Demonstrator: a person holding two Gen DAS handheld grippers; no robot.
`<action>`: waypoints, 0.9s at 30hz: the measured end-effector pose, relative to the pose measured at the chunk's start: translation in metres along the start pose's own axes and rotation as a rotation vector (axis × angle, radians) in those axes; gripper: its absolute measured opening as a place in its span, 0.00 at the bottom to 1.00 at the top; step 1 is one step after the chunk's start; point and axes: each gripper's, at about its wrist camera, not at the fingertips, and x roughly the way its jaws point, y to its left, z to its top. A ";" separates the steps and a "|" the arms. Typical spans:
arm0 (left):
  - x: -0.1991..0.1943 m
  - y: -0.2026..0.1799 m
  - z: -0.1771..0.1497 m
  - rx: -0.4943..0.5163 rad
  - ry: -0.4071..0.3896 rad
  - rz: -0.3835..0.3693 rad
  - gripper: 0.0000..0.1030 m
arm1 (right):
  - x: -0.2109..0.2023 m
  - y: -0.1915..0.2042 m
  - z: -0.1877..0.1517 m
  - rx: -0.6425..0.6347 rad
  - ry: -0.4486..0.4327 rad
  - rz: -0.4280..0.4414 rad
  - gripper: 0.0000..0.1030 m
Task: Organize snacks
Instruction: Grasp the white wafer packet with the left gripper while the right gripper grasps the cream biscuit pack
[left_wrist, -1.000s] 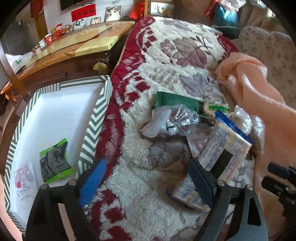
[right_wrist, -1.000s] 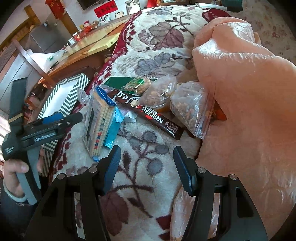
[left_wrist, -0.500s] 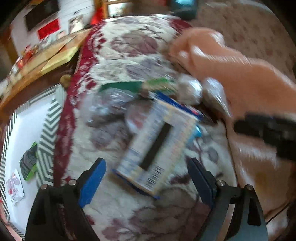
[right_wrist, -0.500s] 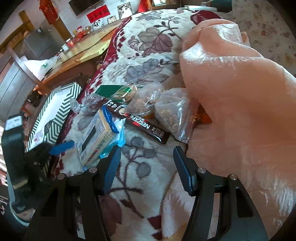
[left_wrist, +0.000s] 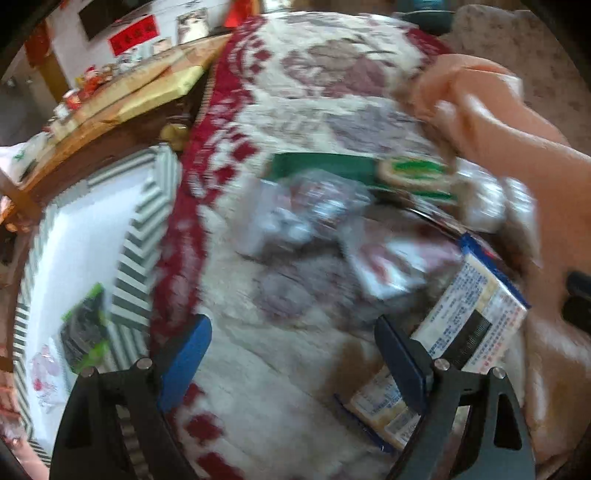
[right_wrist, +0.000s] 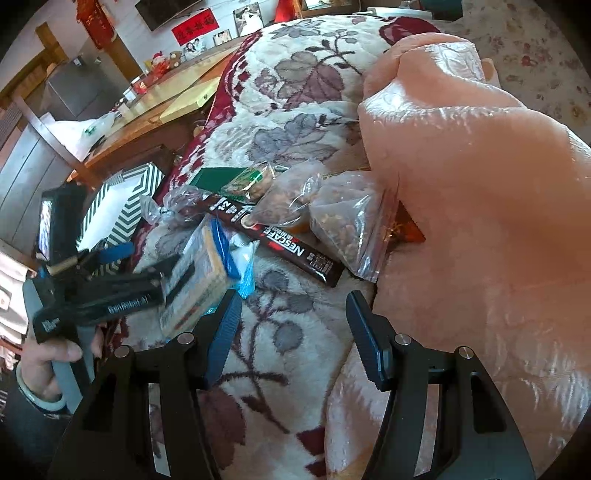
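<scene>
Cracker pack (left_wrist: 476, 325) lies just right of the wide-open, empty left hand-held gripper (left_wrist: 291, 354).

Left tool (left_wrist: 291, 354) wide apart above blanket (left_wrist: 295, 387); cracker pack (left_wrist: 469, 328) beside right pad

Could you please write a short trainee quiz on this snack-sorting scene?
1. True or false: the striped box already holds a green packet.
2. What lies between the fingers of the left tool? A) the cracker pack B) only blanket C) the Nescafe box
3. Fill in: in the right wrist view, the two clear bags of nuts lie against a ____ cloth.

Key: 1 true. 2 B; the cracker pack sits just outside the right finger, and the right tool is empty too. 3 peach.
</scene>
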 end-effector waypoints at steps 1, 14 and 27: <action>-0.005 -0.007 -0.006 0.019 0.003 -0.048 0.89 | -0.001 -0.001 0.001 0.005 -0.005 -0.002 0.57; -0.034 -0.043 -0.030 0.163 -0.021 -0.177 0.89 | -0.008 -0.005 -0.001 0.036 0.014 -0.006 0.58; -0.013 -0.078 0.006 0.433 -0.006 -0.259 0.89 | -0.004 0.007 -0.050 0.053 0.144 0.028 0.60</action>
